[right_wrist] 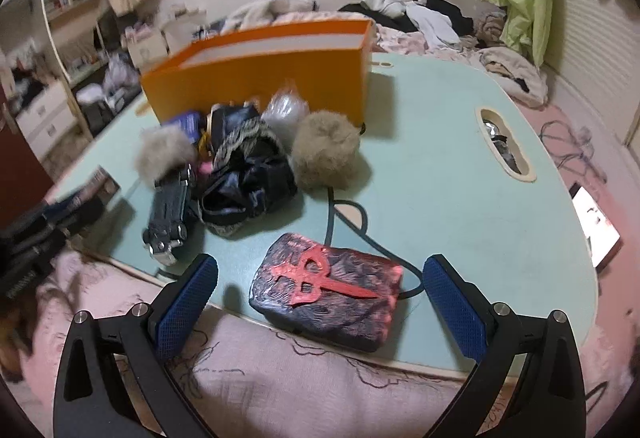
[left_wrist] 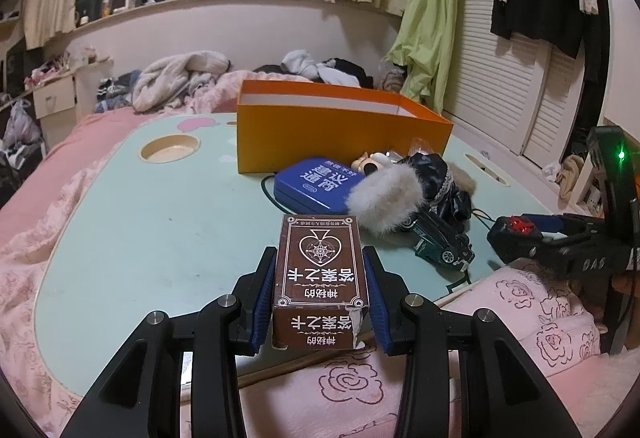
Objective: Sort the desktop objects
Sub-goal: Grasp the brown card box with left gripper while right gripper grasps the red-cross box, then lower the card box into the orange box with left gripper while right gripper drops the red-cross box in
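Left gripper point(left_wrist: 320, 286) clamps brown card box point(left_wrist: 320, 270), level above table point(left_wrist: 160, 222); right gripper point(right_wrist: 320, 302) spread wide, straddling black-red case point(right_wrist: 328, 290). Right-wrist pile is blurred.

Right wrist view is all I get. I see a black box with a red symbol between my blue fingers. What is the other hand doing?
Observer: The left gripper is shut on a brown card box, its fingers pressed to both long sides.
Operator: Is my box grabbed too?
Observer: No. The right gripper is open, and the black box lies at the table edge, apart from both fingers.
Operator: What's hiding behind the fluffy stuff?
Observer: A blue tin lies flat in front of the orange box.
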`<state>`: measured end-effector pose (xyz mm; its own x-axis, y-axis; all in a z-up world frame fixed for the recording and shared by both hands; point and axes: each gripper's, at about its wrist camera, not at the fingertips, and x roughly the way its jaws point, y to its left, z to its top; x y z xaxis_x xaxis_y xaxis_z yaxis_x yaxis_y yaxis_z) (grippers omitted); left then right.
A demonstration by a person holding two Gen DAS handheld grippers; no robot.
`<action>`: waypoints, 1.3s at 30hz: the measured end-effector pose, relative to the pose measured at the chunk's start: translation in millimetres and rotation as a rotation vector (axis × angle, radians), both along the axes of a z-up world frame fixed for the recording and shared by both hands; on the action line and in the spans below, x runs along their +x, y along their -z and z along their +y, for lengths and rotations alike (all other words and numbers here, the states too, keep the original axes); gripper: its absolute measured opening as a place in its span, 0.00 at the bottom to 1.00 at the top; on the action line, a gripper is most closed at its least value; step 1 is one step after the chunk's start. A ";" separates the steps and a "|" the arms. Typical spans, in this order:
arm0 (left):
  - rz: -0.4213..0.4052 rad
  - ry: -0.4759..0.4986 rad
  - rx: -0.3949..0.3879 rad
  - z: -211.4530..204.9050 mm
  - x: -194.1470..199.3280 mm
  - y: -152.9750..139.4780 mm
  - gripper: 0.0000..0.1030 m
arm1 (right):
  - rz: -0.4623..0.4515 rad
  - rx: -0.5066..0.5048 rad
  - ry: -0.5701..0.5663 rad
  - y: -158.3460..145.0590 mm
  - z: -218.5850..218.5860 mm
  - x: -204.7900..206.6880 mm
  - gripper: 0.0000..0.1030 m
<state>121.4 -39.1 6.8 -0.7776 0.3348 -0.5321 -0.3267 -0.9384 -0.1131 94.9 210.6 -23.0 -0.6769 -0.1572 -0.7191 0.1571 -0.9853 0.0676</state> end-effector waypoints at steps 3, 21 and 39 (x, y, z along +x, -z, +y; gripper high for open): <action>0.003 0.001 -0.004 -0.7 0.5 -0.7 0.38 | 0.019 -0.064 0.005 -6.7 9.1 1.3 0.96; 0.041 0.009 -0.035 1.9 7.2 -4.7 0.38 | 0.026 0.029 0.067 -15.8 2.9 20.7 0.60; -0.001 -0.064 0.169 13.3 -133.5 -104.9 0.38 | 0.198 -0.054 -0.021 -92.4 -37.2 -66.3 0.61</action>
<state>-12.1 -25.7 111.7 -0.7996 0.3697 -0.4733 -0.2669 -0.9247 -0.2714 28.6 173.4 69.4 -0.8006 -0.2076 -0.5621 0.1933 -0.9774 0.0856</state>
